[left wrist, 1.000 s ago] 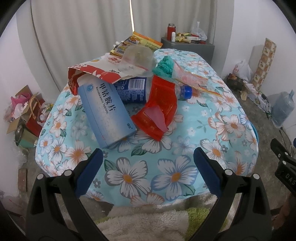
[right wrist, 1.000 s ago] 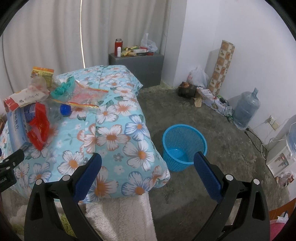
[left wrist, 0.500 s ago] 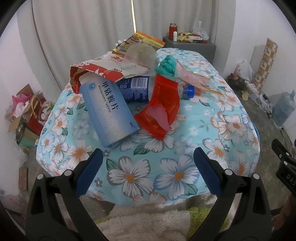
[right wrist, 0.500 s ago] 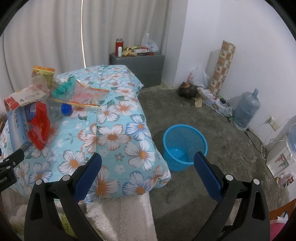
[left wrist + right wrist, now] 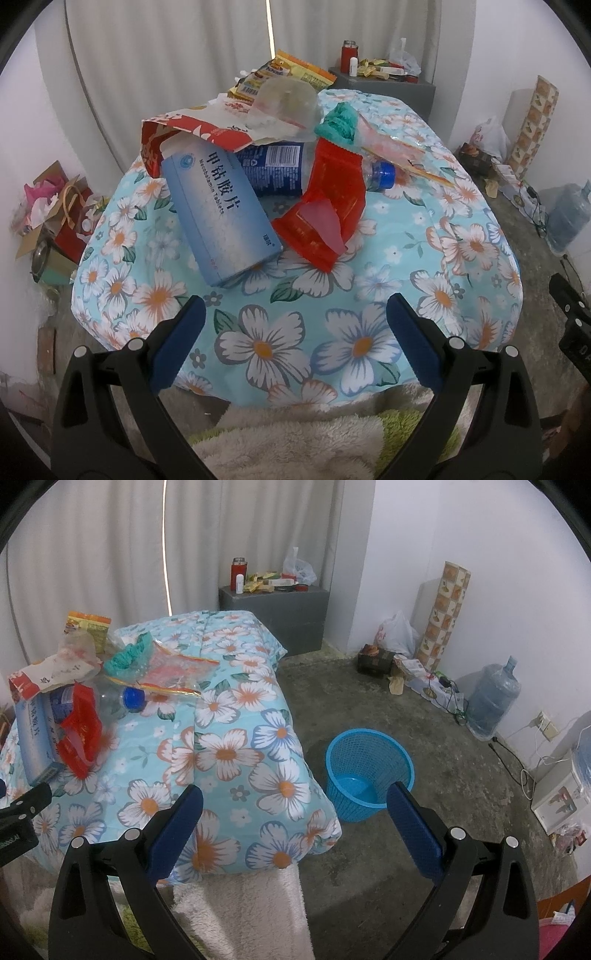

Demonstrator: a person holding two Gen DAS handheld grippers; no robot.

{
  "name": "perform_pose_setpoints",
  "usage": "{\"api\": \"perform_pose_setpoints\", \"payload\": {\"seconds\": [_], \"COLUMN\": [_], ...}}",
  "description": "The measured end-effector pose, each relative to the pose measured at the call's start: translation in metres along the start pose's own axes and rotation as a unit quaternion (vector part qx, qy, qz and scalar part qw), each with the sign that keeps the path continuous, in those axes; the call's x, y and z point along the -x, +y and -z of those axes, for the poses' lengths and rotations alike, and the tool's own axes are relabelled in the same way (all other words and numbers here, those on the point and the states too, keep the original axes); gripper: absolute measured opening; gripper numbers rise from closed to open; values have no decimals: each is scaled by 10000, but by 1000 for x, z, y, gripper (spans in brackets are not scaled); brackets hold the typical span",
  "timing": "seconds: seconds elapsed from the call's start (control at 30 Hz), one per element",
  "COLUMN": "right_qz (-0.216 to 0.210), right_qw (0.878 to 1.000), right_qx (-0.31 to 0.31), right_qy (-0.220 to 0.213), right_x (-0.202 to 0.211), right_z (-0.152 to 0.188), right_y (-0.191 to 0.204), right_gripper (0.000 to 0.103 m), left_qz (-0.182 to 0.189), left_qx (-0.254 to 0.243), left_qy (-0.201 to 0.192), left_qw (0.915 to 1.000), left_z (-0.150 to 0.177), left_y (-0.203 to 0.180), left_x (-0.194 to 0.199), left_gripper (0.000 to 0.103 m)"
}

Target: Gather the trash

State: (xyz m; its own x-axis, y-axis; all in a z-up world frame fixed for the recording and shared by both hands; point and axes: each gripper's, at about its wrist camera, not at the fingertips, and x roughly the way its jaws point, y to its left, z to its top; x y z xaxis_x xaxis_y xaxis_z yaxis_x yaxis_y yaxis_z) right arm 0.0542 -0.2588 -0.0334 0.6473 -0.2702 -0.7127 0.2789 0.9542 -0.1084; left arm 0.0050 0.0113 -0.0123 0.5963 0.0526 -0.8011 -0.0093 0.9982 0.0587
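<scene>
Trash is piled on a floral-covered table (image 5: 369, 343): a blue medicine box (image 5: 221, 214), a red wrapper (image 5: 325, 214), a blue-capped plastic bottle (image 5: 380, 173), a torn red-and-white paper bag (image 5: 199, 125), a clear cup (image 5: 288, 99) and a teal wad (image 5: 340, 120). My left gripper (image 5: 295, 332) is open and empty, just short of the box and wrapper. My right gripper (image 5: 295, 816) is open and empty, over the table's near corner. A blue mesh bin (image 5: 369, 771) stands on the floor right of the table. The pile also shows in the right wrist view (image 5: 79, 738).
A yellow snack packet (image 5: 291, 70) and a clear zip bag (image 5: 399, 144) lie at the pile's far side. A grey cabinet (image 5: 273, 609) with clutter stands behind. A water jug (image 5: 493, 698), cables and bags line the right wall. Boxes and bags (image 5: 48, 218) sit left of the table.
Both grippers have drifted slightly; the pile sits a little lower in the left wrist view. Nothing was picked up or moved.
</scene>
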Motion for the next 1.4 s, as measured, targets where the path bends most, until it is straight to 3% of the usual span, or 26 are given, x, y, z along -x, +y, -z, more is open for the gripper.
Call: {"api": "perform_pose_setpoints", "payload": {"seconds": [0.4,0.57,0.83,0.9,0.97,1.07,1.17,1.2,1.33,1.4], "right_qz": [-63,-186,-970,-1252,-1496,-2111,-2988,-3369,-3859,-3970], "right_qw": [10000,9998,9946,9910,9874,9766,9516,9364,9120,9061], "right_qx": [-12,-64,-77,-139,-176,-286,-679,-829,-962,-955], "right_qy": [9,-103,-353,-463,-492,-298,244,518,1010,1102], "right_x": [-1,-1,-13,-13,-15,-23,-44,-56,-82,-93], "right_z": [-3,-8,-32,-37,-40,-44,-43,-42,-41,-43], "right_y": [-1,7,35,44,51,66,79,88,116,127], "right_gripper": [97,97,97,97,97,97,95,89,75,72], "left_qz": [25,-53,-68,107,556,864,1135,1243,1533,1665], "left_qx": [15,179,629,679,672,725,683,683,617,532], "left_qy": [-26,-498,-980,-1125,-1423,-1558,-1462,-1401,-1507,-1615], "left_qw": [10000,9986,9932,9913,9860,9813,9803,9799,9747,9713], "left_z": [-4,-22,-46,-48,-46,-46,-47,-47,-41,-38], "left_y": [4,31,99,111,123,131,134,134,132,133], "left_x": [-2,1,-2,-3,-1,-3,-10,-14,-17,-16], "left_gripper": [94,94,94,94,94,94,94,94,94,94]}}
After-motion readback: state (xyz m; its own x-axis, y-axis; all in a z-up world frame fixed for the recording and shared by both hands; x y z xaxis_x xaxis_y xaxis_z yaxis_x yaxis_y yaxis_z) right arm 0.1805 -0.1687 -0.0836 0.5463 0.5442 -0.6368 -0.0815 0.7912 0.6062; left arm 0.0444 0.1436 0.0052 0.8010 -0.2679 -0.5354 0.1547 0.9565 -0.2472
